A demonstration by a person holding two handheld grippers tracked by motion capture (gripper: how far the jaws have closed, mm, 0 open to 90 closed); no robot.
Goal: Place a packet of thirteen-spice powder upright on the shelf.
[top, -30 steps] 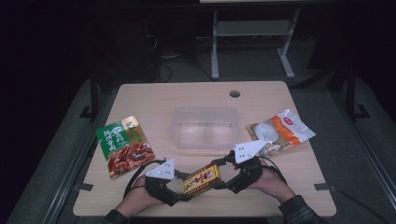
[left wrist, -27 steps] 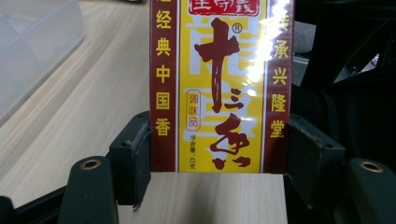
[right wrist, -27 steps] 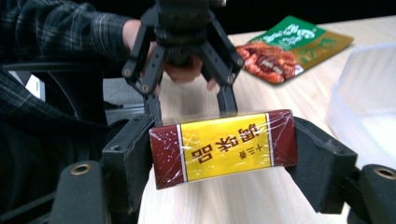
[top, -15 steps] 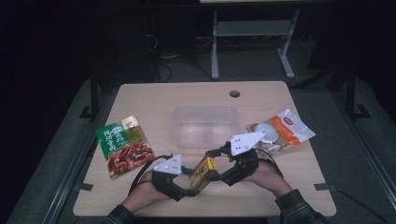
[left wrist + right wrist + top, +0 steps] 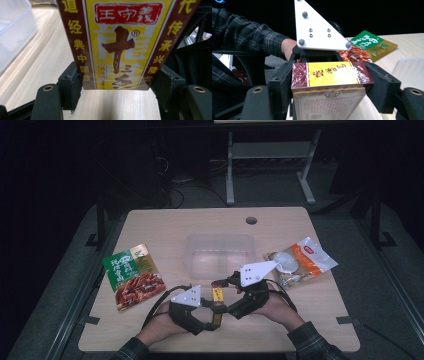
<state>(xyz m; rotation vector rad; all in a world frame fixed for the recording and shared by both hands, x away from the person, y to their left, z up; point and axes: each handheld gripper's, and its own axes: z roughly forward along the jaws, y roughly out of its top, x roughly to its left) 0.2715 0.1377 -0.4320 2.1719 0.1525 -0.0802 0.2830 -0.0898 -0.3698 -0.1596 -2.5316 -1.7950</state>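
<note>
So from the left side of the wooden table (image 5: 165,227): a green and red snack pouch (image 5: 132,275) lies flat at about 9 o'clock from the table's middle, well apart from the hands; the left gripper (image 5: 210,312) sits near the front edge at roughly 6 o'clock, and its jaws are spread fairly wide but clamped on the lower end of a yellow and maroon box (image 5: 217,306); in the left gripper view you can see both pads pressing the box's (image 5: 122,45) maroon side strips, with the printed face standing up straight over the tabletop; the box itself is held between the two grippers, off the table at least at its near end, just in front of the clear plastic tub (image 5: 220,255) that sits dead centre; the right gripper (image 5: 226,290) comes in from about 5 o'clock and grips the other end of the same box, jaws also wide and both pads against its sides in the right gripper view (image 5: 329,75); those jaws have just been closing in a little on it; out at 3 o'clock an orange and white bag (image 5: 300,262) rests flat, near the right hand but not touching it.
</note>
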